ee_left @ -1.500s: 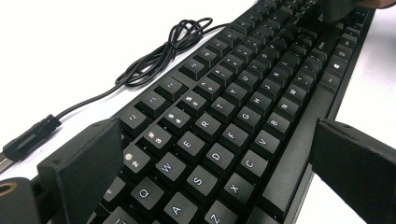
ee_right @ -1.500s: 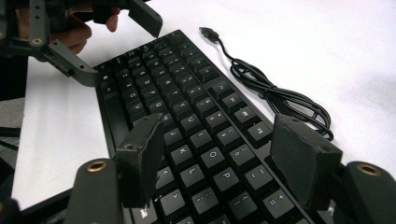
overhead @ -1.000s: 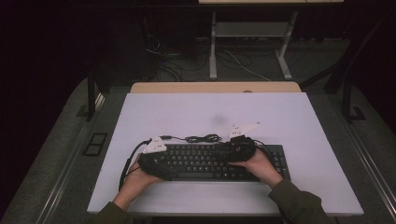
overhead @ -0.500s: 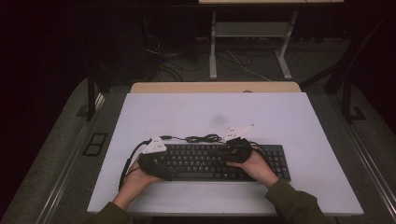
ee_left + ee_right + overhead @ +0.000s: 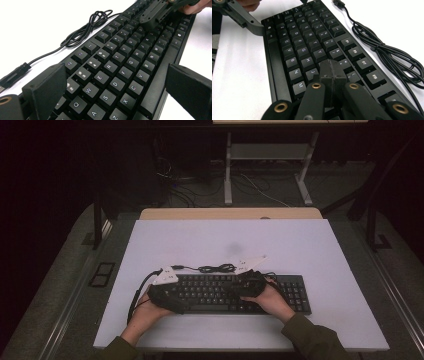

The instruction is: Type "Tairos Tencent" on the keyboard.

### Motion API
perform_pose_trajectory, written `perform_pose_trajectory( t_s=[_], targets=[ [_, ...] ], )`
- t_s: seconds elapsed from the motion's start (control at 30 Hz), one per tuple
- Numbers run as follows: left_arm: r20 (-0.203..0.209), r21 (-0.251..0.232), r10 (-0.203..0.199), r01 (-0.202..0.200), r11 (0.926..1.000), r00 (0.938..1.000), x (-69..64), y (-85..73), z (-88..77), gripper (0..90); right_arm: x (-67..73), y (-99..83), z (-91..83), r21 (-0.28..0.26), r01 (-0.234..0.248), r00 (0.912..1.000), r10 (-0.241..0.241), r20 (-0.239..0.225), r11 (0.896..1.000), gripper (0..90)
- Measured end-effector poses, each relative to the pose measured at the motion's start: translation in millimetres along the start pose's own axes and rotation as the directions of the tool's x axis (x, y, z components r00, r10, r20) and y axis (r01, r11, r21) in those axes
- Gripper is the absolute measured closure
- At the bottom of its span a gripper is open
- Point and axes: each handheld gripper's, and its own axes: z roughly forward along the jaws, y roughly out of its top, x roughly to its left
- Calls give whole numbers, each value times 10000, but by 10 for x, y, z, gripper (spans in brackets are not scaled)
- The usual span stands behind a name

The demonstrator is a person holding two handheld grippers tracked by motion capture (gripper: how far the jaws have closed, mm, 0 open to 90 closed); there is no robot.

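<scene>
Keyboard lies along the near edge of the white table. Right gripper has just closed its jaws empty, pads together over the middle keys, probably to press one. Left gripper straddles the keyboard's left end, jaws wide.

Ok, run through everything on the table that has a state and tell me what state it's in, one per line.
Keyboard: flat on the table, unplugged.
Cable: loosely bundled beside the keyboard, plug lying free.
Left tool: jaws open, straddling the keyboard's left end.
Right tool: jaws shut, empty, tips over the keys.
</scene>
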Motion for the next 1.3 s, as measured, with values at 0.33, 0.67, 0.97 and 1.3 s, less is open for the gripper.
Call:
perform_pose_trajectory(
  t_s=[0.33, 0.67, 0.97, 1.3],
  targets=[
    [-11, 15, 13, -13, 10000, 10000, -5, 1, -2, 35, 1, 47, 69, 190, 17, 9999, -20, 166, 9998, 892],
    [-13, -7, 2, -2, 10000, 10000, -4, -1, -3, 36, -27, 42, 91, 338, -25, 9997, 17, 231, 9994, 892],
    [-21, -7, 0, 0, 10000, 10000, -5, -1, -4, 36, -24, 23, 127, 559, 17, 9996, -32, 277, 9984, 893],
    [-27, -8, -4, 4, 10000, 10000, -4, -1, -3, 37, -35, 37, 94, 290, -99, 9999, 95, 119, 9995, 892]
  ],
)
